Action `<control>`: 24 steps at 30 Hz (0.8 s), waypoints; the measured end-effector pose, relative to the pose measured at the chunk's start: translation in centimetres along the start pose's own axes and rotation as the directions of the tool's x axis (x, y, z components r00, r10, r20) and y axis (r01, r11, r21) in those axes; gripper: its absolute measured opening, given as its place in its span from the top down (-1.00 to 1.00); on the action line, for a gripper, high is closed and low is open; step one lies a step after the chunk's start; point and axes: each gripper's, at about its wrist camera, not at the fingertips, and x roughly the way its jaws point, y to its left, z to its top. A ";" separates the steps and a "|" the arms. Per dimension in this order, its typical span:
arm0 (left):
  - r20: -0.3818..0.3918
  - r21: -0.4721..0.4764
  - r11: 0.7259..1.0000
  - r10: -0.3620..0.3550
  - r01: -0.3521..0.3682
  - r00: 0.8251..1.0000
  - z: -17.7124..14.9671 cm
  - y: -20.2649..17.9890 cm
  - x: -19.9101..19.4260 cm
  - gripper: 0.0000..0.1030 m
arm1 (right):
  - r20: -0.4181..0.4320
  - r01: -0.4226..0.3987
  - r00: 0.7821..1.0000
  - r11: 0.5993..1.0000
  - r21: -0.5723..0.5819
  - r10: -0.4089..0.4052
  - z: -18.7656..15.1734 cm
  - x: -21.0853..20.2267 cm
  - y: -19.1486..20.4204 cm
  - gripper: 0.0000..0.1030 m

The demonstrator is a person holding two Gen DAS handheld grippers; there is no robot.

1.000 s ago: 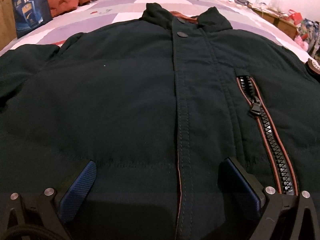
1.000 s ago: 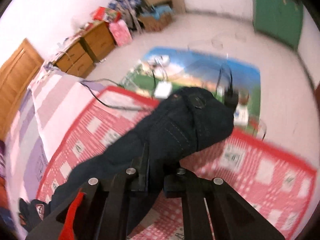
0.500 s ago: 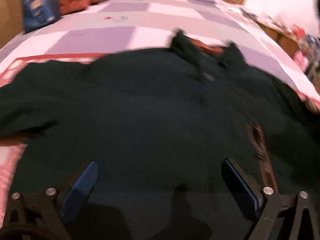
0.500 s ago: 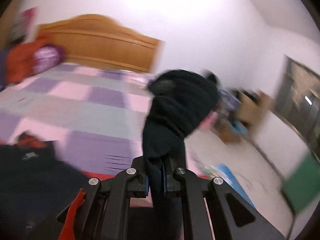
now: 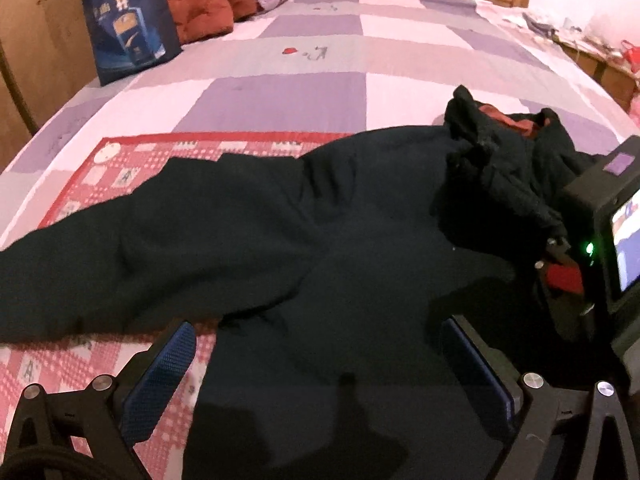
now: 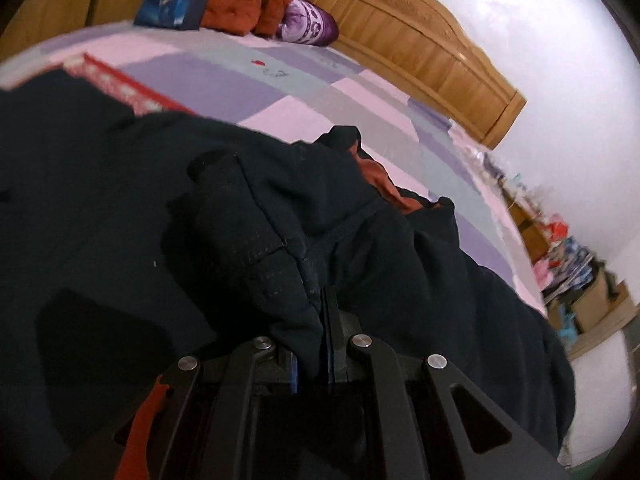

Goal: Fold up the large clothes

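Right wrist view: right claw (image 6: 316, 344) is pinching a sleeve (image 6: 256, 240) of the dark jacket (image 5: 320, 240), jaws nearly together. Left claw (image 5: 320, 364) is hanging wide over it, holding nothing.

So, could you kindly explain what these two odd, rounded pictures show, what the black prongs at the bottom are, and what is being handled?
There is no robot here: a person carries a two-finger gripper in each hand, and a wide-angle camera on each one looks forward along its fingers, so the picture bends. The prongs are those fingers.

The left wrist view shows the left gripper, its blue-padded fingers wide apart and holding nothing, above a dark padded jacket. The jacket lies on a red checked mat spread over a bed with a purple patchwork cover. The right gripper's camera body shows at that picture's right edge.

The right wrist view shows the right gripper shut on a fold of the jacket, probably a sleeve end, held over the jacket's body near its red-lined collar. Cushions and a blue bag sit near the wooden headboard.
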 end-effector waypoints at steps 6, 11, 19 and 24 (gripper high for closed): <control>-0.041 -0.032 0.999 -0.035 0.033 0.999 0.3 -1.0 1.0 -0.95 | 0.006 0.002 1.000 1.000 -0.017 -0.002 -0.5 0.4 1.2 0.81; -0.036 -0.029 0.999 -0.046 0.045 0.998 1.3 -2.7 0.9 -0.95 | -0.018 -0.033 0.999 0.999 -0.027 0.032 -0.5 1.0 0.9 0.81; -0.024 0.023 0.999 -0.030 0.030 0.999 3.1 -5.3 1.2 -0.95 | -0.015 -0.099 0.995 0.995 -0.029 0.098 -0.4 0.5 -0.4 0.72; -0.015 0.020 1.000 -0.023 0.023 1.000 4.5 -6.5 1.8 -0.95 | -0.056 -0.222 0.973 0.974 0.049 0.225 -1.0 -0.8 -2.8 -0.27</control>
